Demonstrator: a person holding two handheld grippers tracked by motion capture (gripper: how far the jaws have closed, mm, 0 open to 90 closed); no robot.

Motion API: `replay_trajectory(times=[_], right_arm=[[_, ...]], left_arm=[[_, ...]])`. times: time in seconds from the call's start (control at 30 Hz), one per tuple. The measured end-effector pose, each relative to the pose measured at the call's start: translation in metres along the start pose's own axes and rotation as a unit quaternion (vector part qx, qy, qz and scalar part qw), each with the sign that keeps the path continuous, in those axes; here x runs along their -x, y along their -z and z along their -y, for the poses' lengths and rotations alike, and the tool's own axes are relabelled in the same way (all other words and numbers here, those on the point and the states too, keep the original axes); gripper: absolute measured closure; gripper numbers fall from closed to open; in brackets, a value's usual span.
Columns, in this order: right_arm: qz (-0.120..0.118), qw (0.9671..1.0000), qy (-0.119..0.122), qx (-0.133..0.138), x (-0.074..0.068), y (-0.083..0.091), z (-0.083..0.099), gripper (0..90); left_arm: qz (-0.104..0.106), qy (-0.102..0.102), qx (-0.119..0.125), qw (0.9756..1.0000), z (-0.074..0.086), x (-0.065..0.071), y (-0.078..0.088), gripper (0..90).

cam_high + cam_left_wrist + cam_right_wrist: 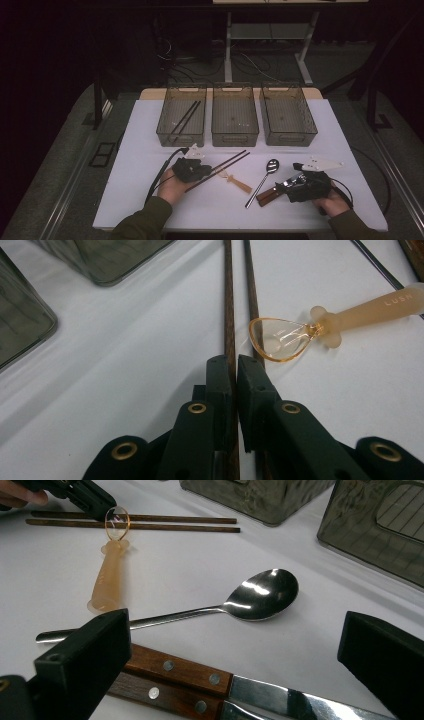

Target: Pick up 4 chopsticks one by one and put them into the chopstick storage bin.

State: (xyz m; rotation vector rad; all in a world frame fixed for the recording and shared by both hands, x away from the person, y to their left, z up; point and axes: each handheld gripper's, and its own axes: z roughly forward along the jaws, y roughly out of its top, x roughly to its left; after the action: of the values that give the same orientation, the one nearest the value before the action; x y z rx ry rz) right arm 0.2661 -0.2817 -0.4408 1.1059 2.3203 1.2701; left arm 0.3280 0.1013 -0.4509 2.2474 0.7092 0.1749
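Left gripper view: the left gripper [235, 365] is squeezing one chopstick [229, 300]. Right gripper [235, 645] is hanging wide apart over two knives [200, 677].

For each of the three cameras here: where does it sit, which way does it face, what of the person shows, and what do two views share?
High view: above the person's side, facing forward and down on the white table; forearms and both hands show.
Left gripper view: on the left gripper, looking along its jaws, shut on one chopstick.
Right gripper view: on the right gripper, looking across the table between open jaws at two knives; the other hand's fingers show top left.
Shared by both gripper views: the small translucent spoon and the chopstick pair.
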Motion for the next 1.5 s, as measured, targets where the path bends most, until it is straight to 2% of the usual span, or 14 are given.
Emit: replay_trajectory(times=[0.2,0.37,0.5,0.67,0.73,0.77,0.9,0.97,1.1,1.33,1.43,1.5], right_arm=[[-0.001,1.0,0.001,0.0,0.0,0.0,0.0,0.8],[-0.001,1.0,0.001,0.0,0.0,0.0,0.0,0.8],[-0.001,1.0,0.001,0.0,0.0,0.0,0.0,0.8],[-0.001,1.0,0.001,0.001,0.0,0.001,0.0,0.8],[-0.001,1.0,0.001,0.001,0.0,0.001,0.0,0.8],[-0.001,1.0,0.001,0.001,0.0,0.001,0.0,0.8],[-0.001,1.0,0.001,0.001,0.0,0.001,0.0,0.8],[-0.001,1.0,0.0,0.001,0.0,0.001,0.0,0.8],[-0.001,1.0,0.0,0.001,0.0,0.001,0.0,0.8],[-0.002,1.0,0.0,0.002,0.001,0.001,0.0,0.8],[-0.002,1.0,0.0,0.002,0.0,0.001,0.0,0.8],[-0.001,1.0,0.0,0.002,0.001,0.001,0.0,0.8]], left_arm=[[0.005,-0.007,-0.001,1.0,-0.001,-0.002,0.0,84.4],[0.012,0.006,0.003,0.9999,0.0,-0.003,0.0,84.4],[0.014,-0.001,0.002,0.9999,-0.001,-0.005,0.001,84.4],[0.013,0.003,0.002,0.9999,-0.001,-0.006,0.003,84.4],[0.012,0.003,0.003,0.9999,-0.001,-0.008,0.006,84.4],[0.012,0.011,0.006,0.9999,-0.001,-0.007,0.007,84.5],[0.011,0.012,0.005,0.9999,-0.001,-0.01,0.011,84.4],[0.013,0.002,0.001,0.9999,-0.001,-0.012,0.014,84.4],[0.015,0.009,0.005,0.9998,-0.001,-0.012,0.018,84.4],[0.018,0.004,0.008,0.9998,-0.001,-0.014,0.027,84.4],[0.017,0.013,0.012,0.9997,-0.001,-0.013,0.029,84.4],[0.017,0.01,0.013,0.9997,-0.001,-0.014,0.031,84.3]])
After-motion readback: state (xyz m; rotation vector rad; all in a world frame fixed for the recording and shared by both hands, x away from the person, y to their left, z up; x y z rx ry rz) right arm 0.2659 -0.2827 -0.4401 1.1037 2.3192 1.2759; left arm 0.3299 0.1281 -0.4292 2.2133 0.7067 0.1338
